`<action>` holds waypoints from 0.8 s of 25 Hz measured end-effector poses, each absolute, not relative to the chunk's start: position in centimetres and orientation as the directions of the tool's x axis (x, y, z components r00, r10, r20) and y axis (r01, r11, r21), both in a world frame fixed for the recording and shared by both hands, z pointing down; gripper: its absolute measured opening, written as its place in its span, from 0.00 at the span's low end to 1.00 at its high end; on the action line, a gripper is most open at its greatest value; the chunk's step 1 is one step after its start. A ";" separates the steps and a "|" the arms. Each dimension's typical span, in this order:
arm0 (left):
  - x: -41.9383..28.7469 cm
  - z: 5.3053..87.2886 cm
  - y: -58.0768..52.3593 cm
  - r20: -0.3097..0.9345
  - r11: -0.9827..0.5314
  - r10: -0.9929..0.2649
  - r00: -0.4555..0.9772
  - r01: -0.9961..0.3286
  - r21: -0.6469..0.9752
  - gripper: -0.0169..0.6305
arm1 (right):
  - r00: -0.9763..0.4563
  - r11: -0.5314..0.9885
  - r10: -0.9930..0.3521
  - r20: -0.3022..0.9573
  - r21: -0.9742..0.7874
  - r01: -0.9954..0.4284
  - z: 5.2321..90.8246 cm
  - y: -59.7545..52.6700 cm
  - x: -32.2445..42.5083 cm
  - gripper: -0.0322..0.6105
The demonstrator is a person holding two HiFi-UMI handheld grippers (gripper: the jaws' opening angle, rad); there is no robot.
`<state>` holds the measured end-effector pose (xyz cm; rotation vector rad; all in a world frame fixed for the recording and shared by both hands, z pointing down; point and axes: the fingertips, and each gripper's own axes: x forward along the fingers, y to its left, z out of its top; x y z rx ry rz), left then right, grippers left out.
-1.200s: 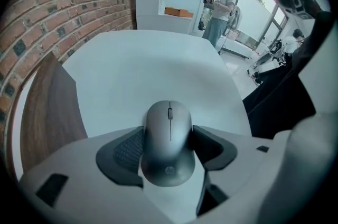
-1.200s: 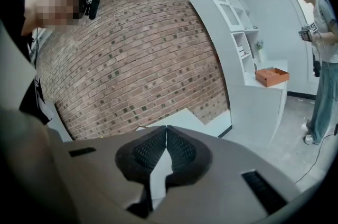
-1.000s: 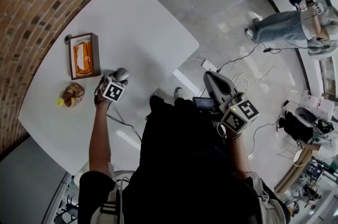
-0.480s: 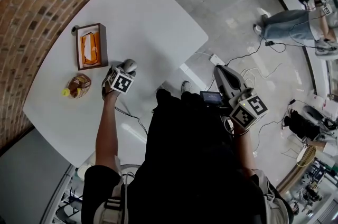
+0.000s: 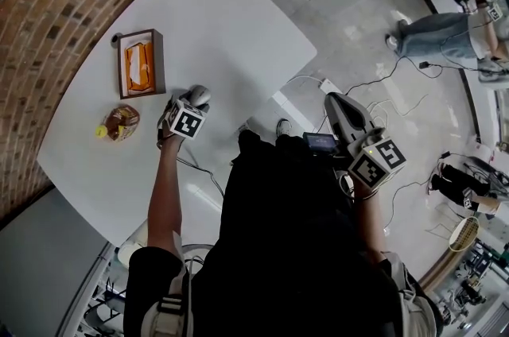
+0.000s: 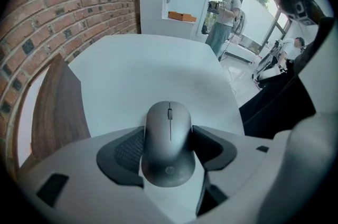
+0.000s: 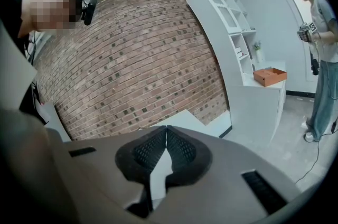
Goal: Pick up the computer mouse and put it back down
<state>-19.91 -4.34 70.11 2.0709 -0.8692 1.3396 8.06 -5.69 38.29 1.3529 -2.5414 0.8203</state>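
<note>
Near the front edge of the white table (image 5: 231,25), the left gripper (image 6: 169,150) is clamping the grey computer mouse (image 6: 169,128) by its sides, likely mid-pick; lowering it flat and opening the jaws is looking like the next move. The right gripper (image 7: 166,150), jaws pressed together on nothing, is hanging beyond the table's edge. Whether the mouse is clearing the surface is proving impossible to tell.

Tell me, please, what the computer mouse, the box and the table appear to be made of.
The computer mouse is probably plastic: matte grey with a soft, even sheen. The box looks like dark brown wood or veneer, judging by its flat brown walls with faint streaks. The table has a smooth white top, likely laminate or painted board; I cannot tell which.
</note>
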 end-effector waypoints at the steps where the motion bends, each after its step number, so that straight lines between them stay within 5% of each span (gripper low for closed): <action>1: -19.8 69.9 -4.3 0.922 -0.657 -0.238 0.306 -0.750 0.080 0.49 | -0.583 0.445 -0.723 0.370 -0.397 -0.803 38.2 -5.6 8.1 0.08; 20: -18.8 63.1 -3.8 0.856 -0.535 -0.406 0.320 -0.842 0.061 0.49 | -0.647 0.499 -0.696 0.312 -0.437 -0.748 37.8 -5.8 8.3 0.08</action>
